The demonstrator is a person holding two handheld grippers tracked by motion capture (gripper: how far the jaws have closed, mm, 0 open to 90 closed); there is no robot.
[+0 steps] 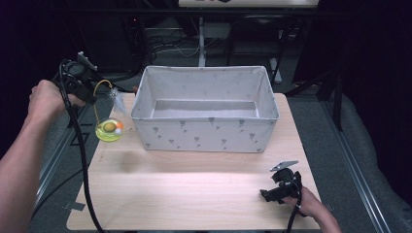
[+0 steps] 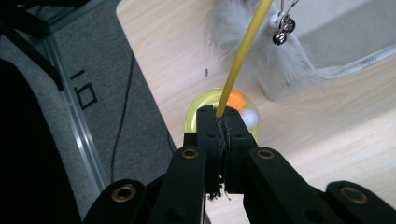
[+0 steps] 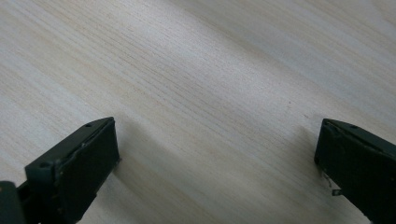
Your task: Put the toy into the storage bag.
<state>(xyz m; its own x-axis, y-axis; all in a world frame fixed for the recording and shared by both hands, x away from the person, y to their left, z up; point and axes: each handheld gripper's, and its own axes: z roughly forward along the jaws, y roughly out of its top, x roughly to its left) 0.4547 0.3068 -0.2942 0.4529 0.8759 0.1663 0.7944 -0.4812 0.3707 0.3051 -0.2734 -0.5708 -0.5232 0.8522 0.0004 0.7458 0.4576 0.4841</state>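
Note:
My left gripper point(image 1: 93, 96) point(image 2: 223, 116) is shut on the thin yellow wand point(image 1: 97, 92) point(image 2: 243, 56) of a cat toy, at the table's left edge. The wand arcs down to a clear yellow-green ball point(image 1: 110, 129) point(image 2: 198, 114) with an orange and a white ball inside. Whether that ball touches the table I cannot tell. A white feather point(image 1: 117, 99) point(image 2: 261, 56) and a small metal bell point(image 2: 282, 29) dangle from the toy beside the box. My right gripper point(image 1: 265, 194) point(image 3: 217, 154) rests low over the front right of the table, open, with bare wood between its jaws.
A large pale fabric box point(image 1: 204, 133) with a grey print stands open on the back half of the wooden table point(image 1: 194, 194). A black cable point(image 1: 82, 160) trails from the left gripper down past the table's left edge. Dark floor and a metal rail lie to the left.

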